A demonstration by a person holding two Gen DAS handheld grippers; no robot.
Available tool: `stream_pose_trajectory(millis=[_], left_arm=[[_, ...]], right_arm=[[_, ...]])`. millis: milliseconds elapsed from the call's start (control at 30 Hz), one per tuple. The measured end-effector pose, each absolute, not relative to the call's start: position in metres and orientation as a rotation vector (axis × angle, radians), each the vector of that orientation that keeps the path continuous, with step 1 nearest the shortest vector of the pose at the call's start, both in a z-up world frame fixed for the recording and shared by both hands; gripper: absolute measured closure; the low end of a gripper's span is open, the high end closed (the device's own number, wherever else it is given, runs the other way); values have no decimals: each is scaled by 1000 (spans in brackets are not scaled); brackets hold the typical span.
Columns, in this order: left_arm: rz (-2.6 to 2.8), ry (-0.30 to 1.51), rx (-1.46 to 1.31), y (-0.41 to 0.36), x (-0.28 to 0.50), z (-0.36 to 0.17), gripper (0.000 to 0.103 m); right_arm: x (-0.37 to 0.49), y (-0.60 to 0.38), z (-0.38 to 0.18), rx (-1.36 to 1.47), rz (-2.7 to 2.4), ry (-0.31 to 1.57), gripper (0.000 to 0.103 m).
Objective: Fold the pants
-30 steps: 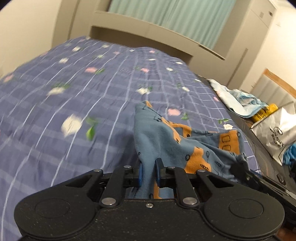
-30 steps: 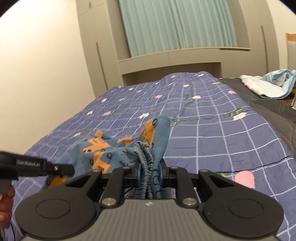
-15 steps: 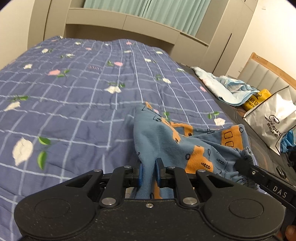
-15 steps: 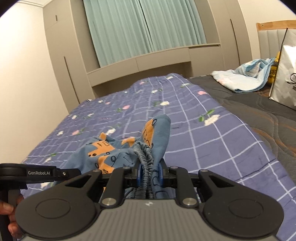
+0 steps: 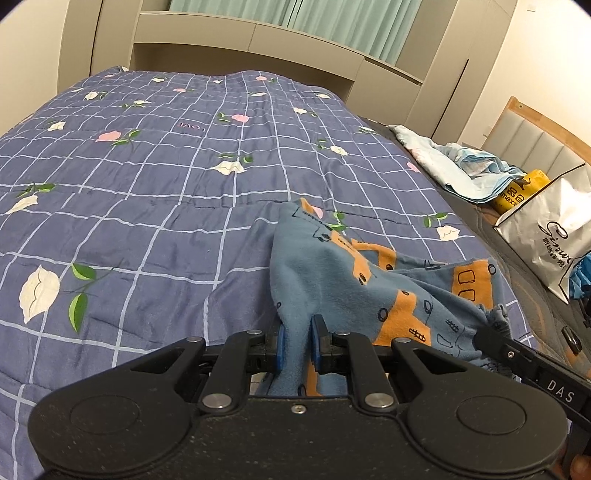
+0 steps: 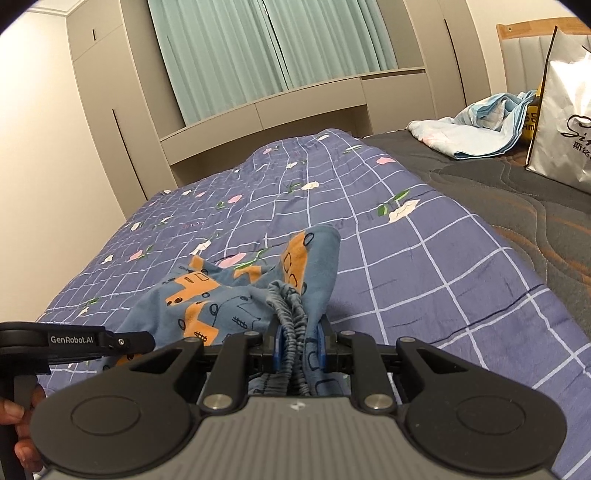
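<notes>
left wrist view. left tool (image 5: pixel 297 347) at lower centre of frame, its blue pads pinching a fold of the pants (image 5: pixel 354 280). fabric is blue with orange vehicle prints. it rises between the pads and bunches toward the lower right, lying on the bedspread (image 5: pixel 155 192). bedspread is purple-blue with a white grid and flower prints, filling the left and centre of the frame. the other tool's black finger (image 5: pixel 517 358), marked "das", enters from the lower right edge and meets the gathered waistband there. upper right: a light blue crumpled cloth (image 5: pixel 461 166) on the dark mattress cover (image 5: pixel 524 295), a yellow packet (image 5: pixel 521 194) just beside it, and a silver bag (image 5: pixel 550 236) with script lettering at the right edge. green curtain (image 5: pixel 325 18) across the top, beige cabinetry under it.

right wrist view. right tool (image 6: pixel 299 349) at lower centre, pads closed on the ruched elastic waistband of the pants (image 6: pixel 229 295). one corner of the cloth stands up above the pads at centre frame; the rest spreads to the lower left over the bedspread (image 6: pixel 406 266). the left tool (image 6: pixel 92 341), labelled "genrobot.ai", comes in from the left edge and touches the cloth. a bit of the person's hand (image 6: pixel 18 435) shows at the lower left edge. dark mattress cover (image 6: pixel 517 206) at right, silver bag (image 6: pixel 565 110) and light blue cloth (image 6: pixel 476 129) at upper right. curtain (image 6: pixel 266 48) at top.
</notes>
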State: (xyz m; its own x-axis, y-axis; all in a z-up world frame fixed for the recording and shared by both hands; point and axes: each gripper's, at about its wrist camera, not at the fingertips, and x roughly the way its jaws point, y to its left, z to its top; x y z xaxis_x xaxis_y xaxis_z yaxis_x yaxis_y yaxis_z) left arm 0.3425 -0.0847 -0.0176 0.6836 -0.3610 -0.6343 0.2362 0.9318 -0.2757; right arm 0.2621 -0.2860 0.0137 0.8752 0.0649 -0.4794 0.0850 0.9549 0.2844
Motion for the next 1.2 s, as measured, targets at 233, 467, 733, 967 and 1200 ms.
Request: stream_pose_trajectory(millis=[233, 467, 733, 967, 1200], left_arm=[[-333, 750, -171, -86, 344, -18, 87], [-321, 766, -172, -86, 345, -19, 82], [-313, 781, -173, -91, 341, -12, 47], [-294, 730, -148, -93, 326, 4, 17], [-256, 673, -105, -92, 301, 21, 2]], right_arm=[[264, -287, 12, 312, -17, 518, 82], [265, -288, 11, 313, -32, 522, 71], [260, -291, 14, 308, -52, 509, 48], [250, -292, 25, 290, -64, 480, 16], [229, -293, 37, 279, -66, 441, 0]])
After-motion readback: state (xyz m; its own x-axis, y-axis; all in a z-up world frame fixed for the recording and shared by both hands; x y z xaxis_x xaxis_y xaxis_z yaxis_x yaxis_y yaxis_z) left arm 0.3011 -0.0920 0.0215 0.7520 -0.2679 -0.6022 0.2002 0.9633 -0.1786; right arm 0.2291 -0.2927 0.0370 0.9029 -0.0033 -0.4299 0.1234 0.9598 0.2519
